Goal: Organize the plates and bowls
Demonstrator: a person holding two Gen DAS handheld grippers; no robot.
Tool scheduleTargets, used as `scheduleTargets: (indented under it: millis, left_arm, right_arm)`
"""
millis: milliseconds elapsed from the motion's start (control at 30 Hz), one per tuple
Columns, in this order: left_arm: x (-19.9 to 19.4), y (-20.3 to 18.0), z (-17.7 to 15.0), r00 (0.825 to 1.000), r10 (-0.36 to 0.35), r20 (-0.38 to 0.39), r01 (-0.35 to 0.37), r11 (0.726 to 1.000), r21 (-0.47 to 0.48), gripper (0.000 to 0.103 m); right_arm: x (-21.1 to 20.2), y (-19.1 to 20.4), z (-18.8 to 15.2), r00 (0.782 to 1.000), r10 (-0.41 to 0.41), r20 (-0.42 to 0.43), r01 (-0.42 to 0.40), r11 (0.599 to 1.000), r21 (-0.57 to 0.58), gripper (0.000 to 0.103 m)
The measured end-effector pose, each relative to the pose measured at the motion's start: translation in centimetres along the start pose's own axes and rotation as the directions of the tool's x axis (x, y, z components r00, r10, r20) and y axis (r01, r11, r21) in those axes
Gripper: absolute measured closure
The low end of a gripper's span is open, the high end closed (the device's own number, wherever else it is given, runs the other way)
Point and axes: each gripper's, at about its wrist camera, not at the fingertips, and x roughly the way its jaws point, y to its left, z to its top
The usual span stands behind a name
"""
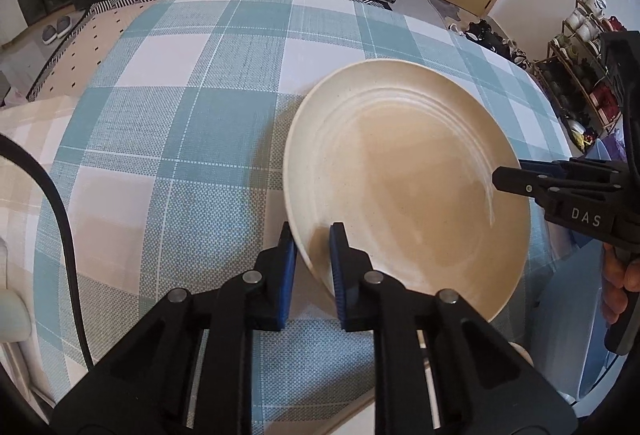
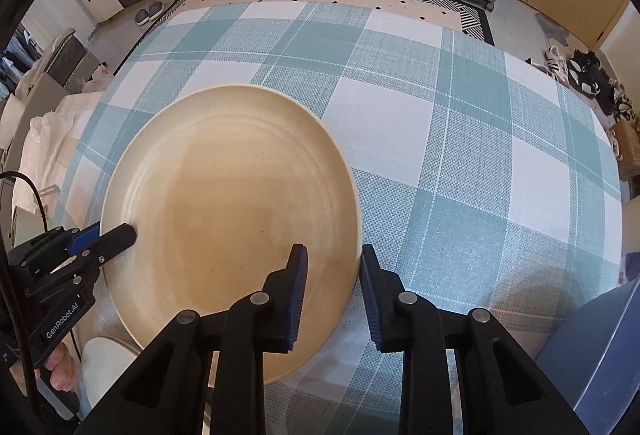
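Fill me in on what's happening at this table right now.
A person is handling one cream plate with two hand-held grippers over a blue-and-white checked tablecloth. The left gripper is clamped on the plate's rim on one side, one finger inside the plate and one outside. The right gripper straddles the opposite rim the same way and looks closed on it. No other plate or bowl is clearly in view, so the sorting seems to be at the point of taking hold of this plate.
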Motion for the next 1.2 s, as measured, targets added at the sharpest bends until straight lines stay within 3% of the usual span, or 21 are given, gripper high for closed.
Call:
scheduleTargets:
  millis: [767, 1200]
  left_arm:
    - [-4.3, -0.8, -0.6, 0.998, 0.003, 0.065, -0.005, 1.000, 0.031, 0.089]
    - [-9.0, -1.2, -2.1, 0.992, 0.005, 0.125, -0.012, 0.999, 0.052, 0.089]
  right_arm:
    - [-3.4, 0.9, -1.1, 0.998, -0.028, 0.063, 0.029, 1.000, -0.009, 0.076]
    - [-7.3, 2.2, -2.8, 0.993, -0.036, 0.114, 0.039, 0.999, -0.023, 0.076]
